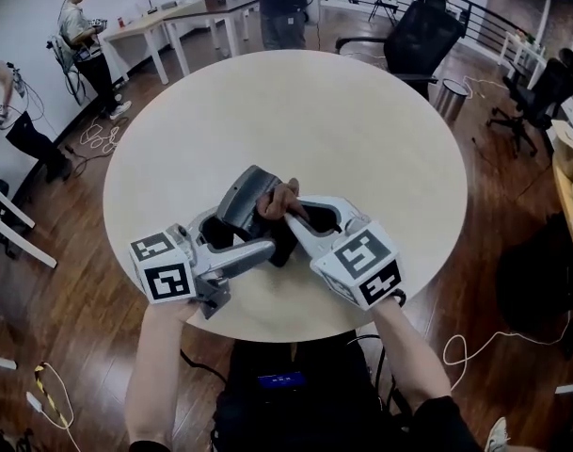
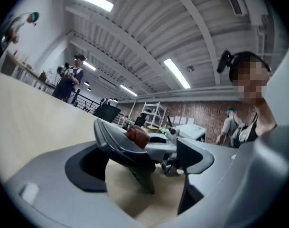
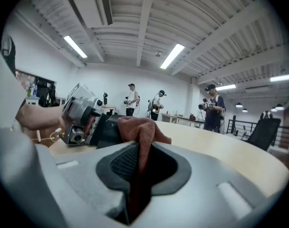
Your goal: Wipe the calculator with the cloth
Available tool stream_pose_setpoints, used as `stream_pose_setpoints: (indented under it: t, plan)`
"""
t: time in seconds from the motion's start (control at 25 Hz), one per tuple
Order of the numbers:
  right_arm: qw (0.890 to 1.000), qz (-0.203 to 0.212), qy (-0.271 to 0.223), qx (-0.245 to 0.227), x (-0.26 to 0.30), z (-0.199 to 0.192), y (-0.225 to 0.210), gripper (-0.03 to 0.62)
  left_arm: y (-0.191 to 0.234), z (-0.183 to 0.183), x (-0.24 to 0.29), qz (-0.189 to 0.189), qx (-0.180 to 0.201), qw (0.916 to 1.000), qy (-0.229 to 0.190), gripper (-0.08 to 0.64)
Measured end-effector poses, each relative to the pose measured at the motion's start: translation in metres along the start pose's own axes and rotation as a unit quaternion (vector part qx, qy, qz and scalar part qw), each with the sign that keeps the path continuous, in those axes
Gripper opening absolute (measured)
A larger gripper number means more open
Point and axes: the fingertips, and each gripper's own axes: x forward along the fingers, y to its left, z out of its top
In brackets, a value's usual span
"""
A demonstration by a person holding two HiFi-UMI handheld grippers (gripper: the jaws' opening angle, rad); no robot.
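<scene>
calculator (image 1: 241, 201) (image 2: 118, 144): grey, tipped up on one edge on the round desk (image 1: 361, 130), in the half nearest the person, not lying flat

cloth (image 1: 279, 199) (image 3: 142, 127): reddish-brown, bunched, sitting against the raised top edge of the calculator; in the left gripper view it shows as a small lump (image 2: 137, 136) just behind that edge

right tongs (image 1: 291, 217) (image 3: 139, 170): closed on the cloth, fabric pinched between the pads and bulging out in front of the tips, tips right at the calculator

left tongs (image 1: 241, 234) (image 2: 139, 165): jaws spread wide, calculator standing in the gap and leaning toward one side, other jaw clearly off it. whether the near jaw touches the housing, can't tell. no squeeze on it

both grippers come in from the person's edge of the desk and meet at the calculator, marker cubes (image 1: 164, 269) (image 1: 366, 260) toward the person, bare forearms (image 1: 159, 370) behind them

rest of the desk top is bare light wood. around it: dark wood floor (image 1: 70, 224), black office chairs (image 1: 422, 36) on the far right side, a long white table (image 1: 183, 17) by the far wall, loose cables (image 1: 98, 139) on the floor

several other people standing in the room, some holding similar rigs (image 3: 211, 106). one stands close beyond the left tongs (image 2: 251, 118), face blurred out
</scene>
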Motion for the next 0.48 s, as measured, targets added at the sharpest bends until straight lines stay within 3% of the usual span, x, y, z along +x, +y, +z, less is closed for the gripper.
stream_pose_setpoints:
  t: [0.12,0.24,0.32,0.48]
  plan:
    - [0.999,0.004,-0.008,0.048,0.001,-0.003,-0.005,0.049,-0.005,-0.016,0.006,0.017,0.075,0.9959,0.046,0.446]
    - [0.998,0.009,-0.011,0.063,0.002,-0.001,-0.005,0.049,0.008,-0.023,0.009,0.062,0.142,0.9845,0.083,0.426]
    - [0.998,0.017,-0.013,0.062,0.001,-0.001,-0.006,0.049,0.016,-0.022,0.008,0.083,0.159,0.9795,0.092,0.324]
    - [0.998,0.010,-0.036,0.041,-0.013,0.011,-0.014,0.049,0.012,-0.022,0.011,0.085,0.182,0.9745,0.100,0.302]
